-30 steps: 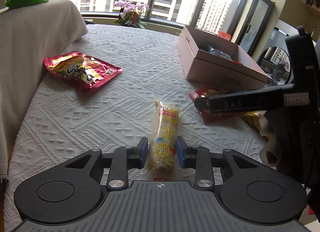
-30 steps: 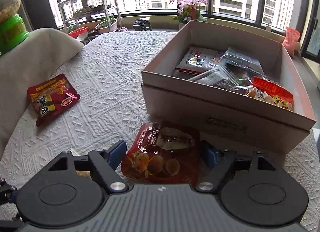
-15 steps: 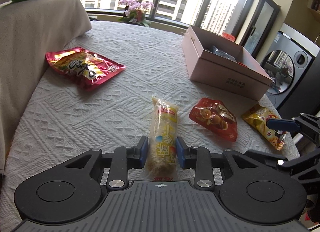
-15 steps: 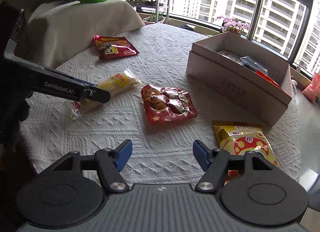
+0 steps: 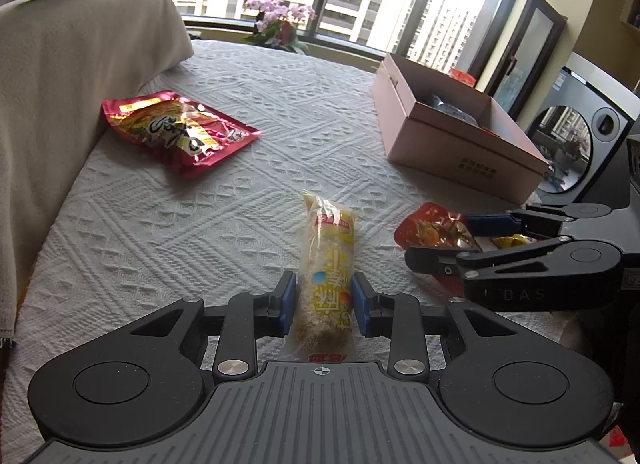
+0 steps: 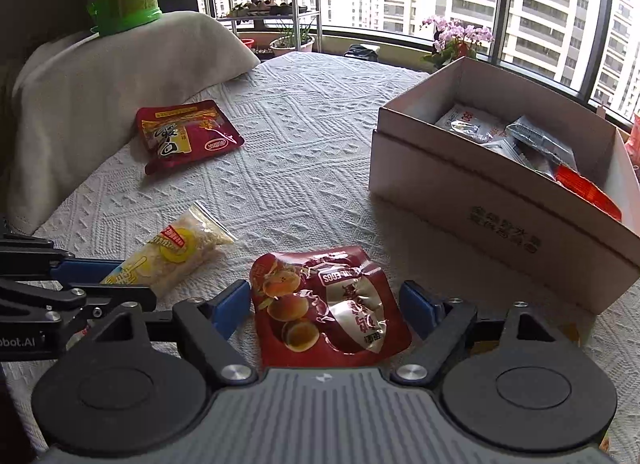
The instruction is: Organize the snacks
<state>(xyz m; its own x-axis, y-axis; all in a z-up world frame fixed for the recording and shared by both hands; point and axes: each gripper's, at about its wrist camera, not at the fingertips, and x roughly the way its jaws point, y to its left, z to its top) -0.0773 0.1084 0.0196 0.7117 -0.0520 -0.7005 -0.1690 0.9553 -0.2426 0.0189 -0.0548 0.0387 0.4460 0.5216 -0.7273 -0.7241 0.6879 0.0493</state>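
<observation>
My left gripper (image 5: 324,302) is shut on a clear-and-yellow snack tube (image 5: 328,256) that lies on the white tablecloth (image 5: 240,200). In the right wrist view the tube (image 6: 172,256) lies at the left with the left gripper (image 6: 108,282) on its near end. My right gripper (image 6: 324,304) straddles a dark red egg pouch (image 6: 332,296). Its jaws are closing, and both blue pads still stand a little off the pouch's edges. The left wrist view shows the right gripper (image 5: 456,240) at that pouch (image 5: 428,226). A cardboard box (image 6: 480,200) holding several packets stands to the right.
A larger red snack bag (image 6: 184,136) lies at the far left beside a cloth-draped seat back (image 6: 100,88) with a green jar (image 6: 124,8) on top. A yellow pouch (image 5: 512,241) peeks out behind the right gripper. The box (image 5: 460,152) sits near the table's right edge.
The right gripper swung back from its pulled-away position by the yellow pouch to the red egg pouch, which is again between its jaws, and the jaws have narrowed. The left gripper kept still on the tube.
</observation>
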